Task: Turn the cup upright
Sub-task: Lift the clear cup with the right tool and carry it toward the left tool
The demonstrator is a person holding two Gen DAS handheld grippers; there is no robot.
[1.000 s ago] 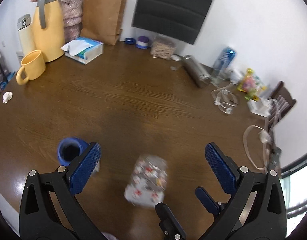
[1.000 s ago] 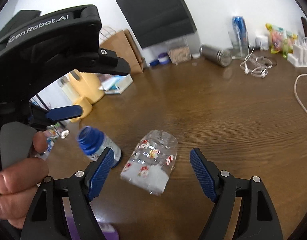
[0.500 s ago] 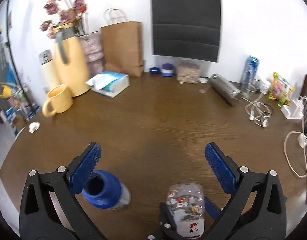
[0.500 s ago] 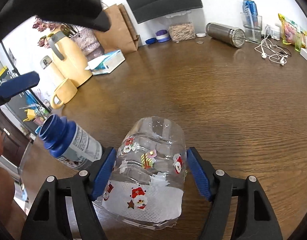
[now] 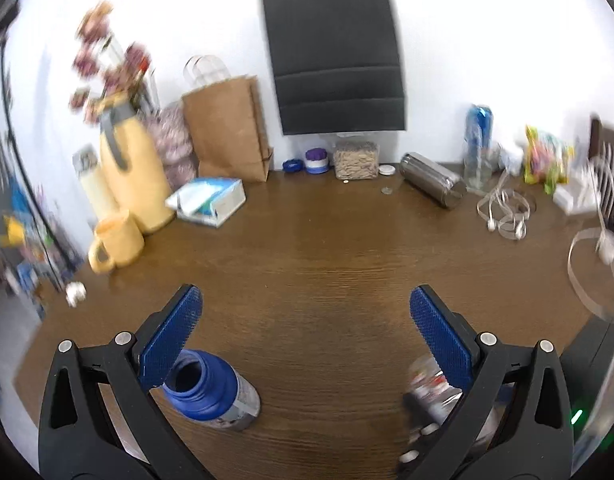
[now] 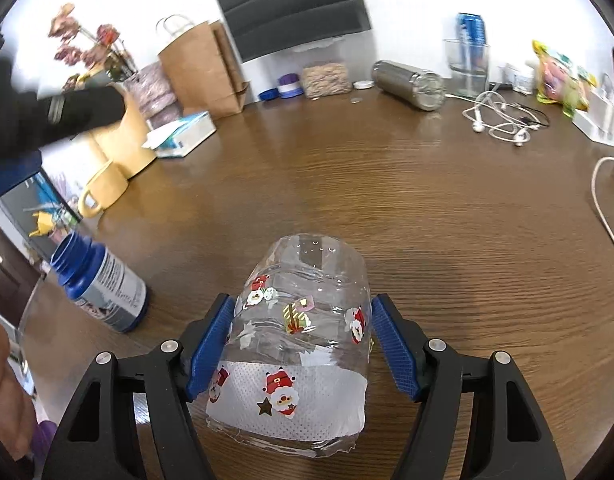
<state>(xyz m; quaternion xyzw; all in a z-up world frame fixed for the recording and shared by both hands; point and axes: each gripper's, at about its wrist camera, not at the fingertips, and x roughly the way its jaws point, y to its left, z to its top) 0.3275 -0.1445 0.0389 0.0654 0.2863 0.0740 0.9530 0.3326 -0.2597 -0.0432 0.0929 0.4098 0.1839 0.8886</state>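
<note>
The cup (image 6: 303, 320) is clear plastic with Santa stickers and a white band. It is held between the blue pads of my right gripper (image 6: 303, 344), with its closed base pointing away from me and its open rim toward the camera. It shows blurred in the left wrist view (image 5: 431, 392) behind the right finger. My left gripper (image 5: 303, 328) is open and empty above the brown table (image 5: 327, 264).
A blue open-necked bottle (image 6: 101, 284) stands left of the cup, also in the left wrist view (image 5: 211, 388). A yellow mug (image 5: 115, 242), yellow jug (image 5: 127, 176), tissue box (image 5: 211, 200), paper bag (image 5: 227, 136), steel flask (image 5: 433, 184) and earphones (image 5: 503, 216) line the table's back.
My right gripper closed on the cup and now holds it. My left gripper rose and swung left, so the cup now sits at its lower right.
</note>
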